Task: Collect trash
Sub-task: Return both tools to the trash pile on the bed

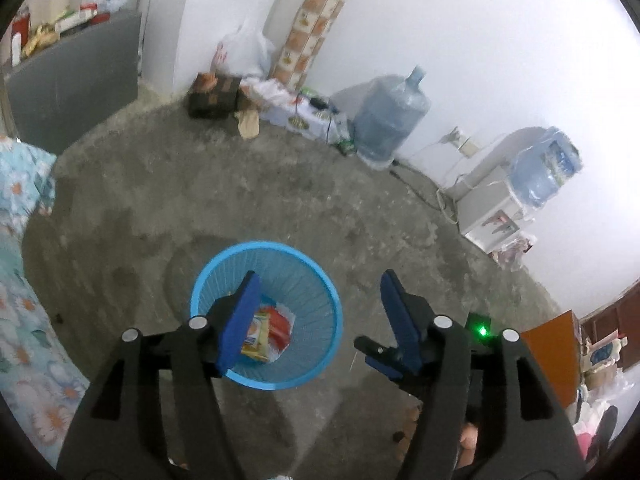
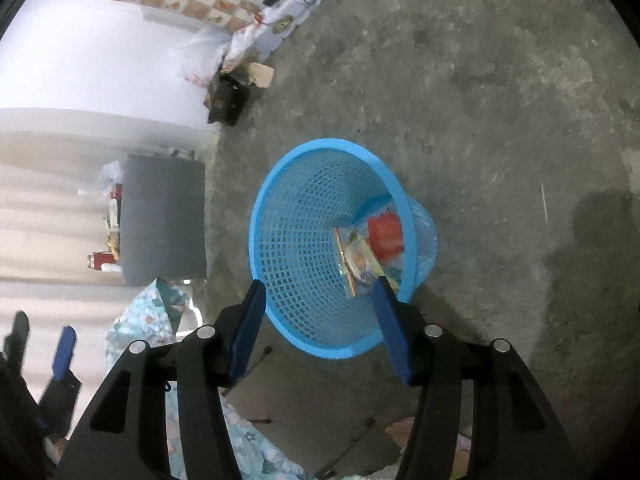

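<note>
A blue mesh waste basket (image 1: 316, 280) stands on the concrete floor; in the right wrist view (image 2: 296, 240) I look down into it. Inside lie a yellow-and-orange snack wrapper (image 1: 258, 338) and a red packet (image 1: 280, 326), also seen in the right wrist view, wrapper (image 2: 358, 264) and packet (image 2: 386, 236). My left gripper (image 1: 320, 276) is open and empty above the basket's right rim. My right gripper (image 2: 320, 284) is open and empty, its jaws on either side of the basket's near rim. The right gripper (image 1: 384, 354) shows in the left wrist view, and the left gripper's blue finger (image 2: 64, 348) at the right wrist view's left edge.
Along the far wall lie a dark box (image 1: 214, 98), plastic bags (image 1: 244, 52), a brown paper scrap (image 1: 248, 122), a large water jug (image 1: 390, 118) and a white dispenser with a bottle (image 1: 500, 208). A grey cabinet (image 1: 76, 84) stands at left, flowered cloth (image 1: 24, 280) beside me.
</note>
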The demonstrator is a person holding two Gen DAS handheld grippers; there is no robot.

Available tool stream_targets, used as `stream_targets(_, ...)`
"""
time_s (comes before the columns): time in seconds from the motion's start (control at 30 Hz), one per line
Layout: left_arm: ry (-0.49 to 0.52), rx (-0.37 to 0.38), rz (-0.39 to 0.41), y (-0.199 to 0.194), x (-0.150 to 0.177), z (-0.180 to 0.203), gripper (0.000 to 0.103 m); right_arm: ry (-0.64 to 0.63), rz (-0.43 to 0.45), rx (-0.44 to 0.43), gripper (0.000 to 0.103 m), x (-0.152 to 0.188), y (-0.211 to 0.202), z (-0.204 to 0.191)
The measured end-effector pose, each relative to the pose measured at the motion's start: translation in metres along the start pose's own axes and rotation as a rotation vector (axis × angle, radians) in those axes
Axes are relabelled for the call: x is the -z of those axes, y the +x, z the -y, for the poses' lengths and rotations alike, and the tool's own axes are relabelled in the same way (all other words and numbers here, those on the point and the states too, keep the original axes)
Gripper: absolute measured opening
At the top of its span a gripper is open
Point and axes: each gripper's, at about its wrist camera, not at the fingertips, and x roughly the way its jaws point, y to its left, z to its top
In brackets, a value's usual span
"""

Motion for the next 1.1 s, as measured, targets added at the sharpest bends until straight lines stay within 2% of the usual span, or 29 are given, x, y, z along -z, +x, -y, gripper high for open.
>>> stream_targets(0.1, 0.022, 0.017, 0.05, -0.044, 0.003, 0.008, 0.069, -0.044, 0.034, -0.003, 0.055, 0.009, -0.019, -0.013)
stream_targets(0.2, 0.042, 0.02, 0.097, -0.09, 0.01, 0.014, 0.076, -0.13, 0.075, -0.02, 0.059, 0.032, -0.049, -0.039)
stream_targets(0.4, 0.081, -0.001, 0.179, -0.199, 0.045, 0.014, 0.083, -0.304, 0.085, -0.09, 0.066, 0.078, -0.097, -0.098)
stream_targets(0.57, 0.049, -0.048, 0.251, -0.29, 0.093, -0.006, 0.086, -0.452, -0.012, -0.168, 0.071, 0.121, -0.117, -0.147)
stream_targets(0.8, -0.078, -0.226, 0.416, -0.406, 0.179, -0.053, 0.088, -0.607, -0.166, -0.28, 0.071, 0.184, -0.126, -0.198)
stream_targets(0.93, -0.158, -0.325, 0.464, -0.447, 0.225, -0.079, 0.088, -0.68, -0.241, -0.333, 0.071, 0.218, -0.129, -0.218)
stream_targets(1.1, -0.213, -0.41, 0.499, -0.47, 0.267, -0.098, 0.088, -0.708, -0.364, -0.392, 0.071, 0.253, -0.118, -0.232)
